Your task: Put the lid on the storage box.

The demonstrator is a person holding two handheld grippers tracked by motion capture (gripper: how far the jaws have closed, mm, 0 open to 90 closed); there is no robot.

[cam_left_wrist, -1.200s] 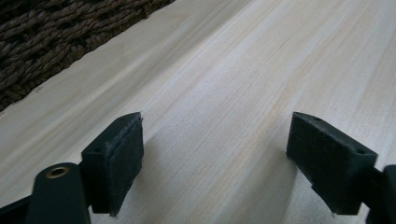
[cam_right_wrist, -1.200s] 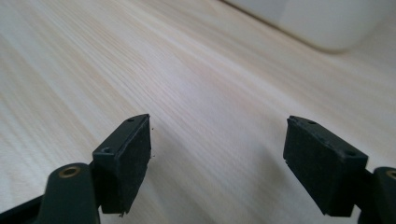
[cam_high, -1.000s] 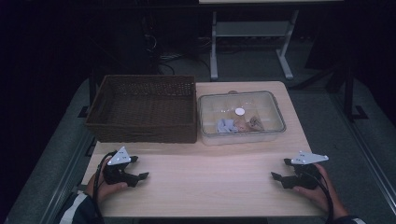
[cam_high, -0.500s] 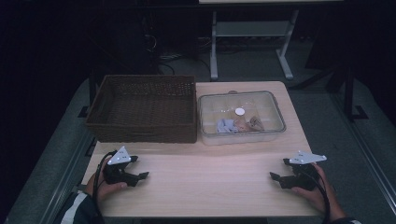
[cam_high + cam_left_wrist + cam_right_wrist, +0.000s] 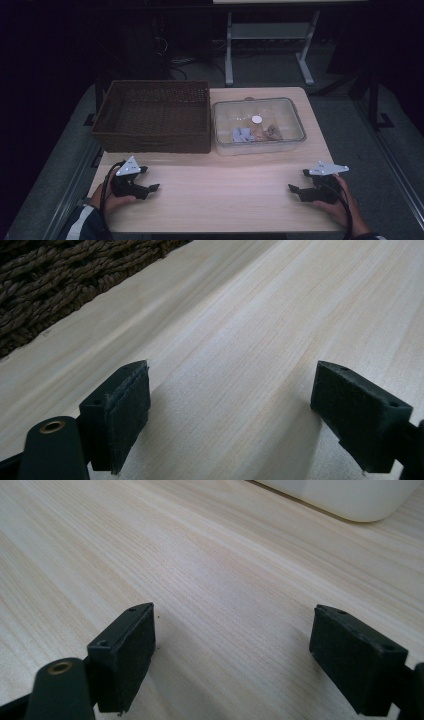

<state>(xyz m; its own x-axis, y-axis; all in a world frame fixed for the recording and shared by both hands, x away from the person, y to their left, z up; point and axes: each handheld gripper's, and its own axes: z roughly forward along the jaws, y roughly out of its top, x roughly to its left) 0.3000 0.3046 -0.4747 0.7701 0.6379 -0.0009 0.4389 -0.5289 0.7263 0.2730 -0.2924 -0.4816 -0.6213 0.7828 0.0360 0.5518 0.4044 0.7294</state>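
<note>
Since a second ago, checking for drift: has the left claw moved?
No. The left claw sits at the same spot below the wicker basket.

Wicker basket (image 5: 152,116) beside clear lidded bin (image 5: 258,125) on wooden table (image 5: 220,200)

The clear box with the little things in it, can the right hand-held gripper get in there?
Probably yes. The right hand-held gripper rests open on bare table, with nothing between it and the clear box. I can't tell whether the box has a lid.
</note>
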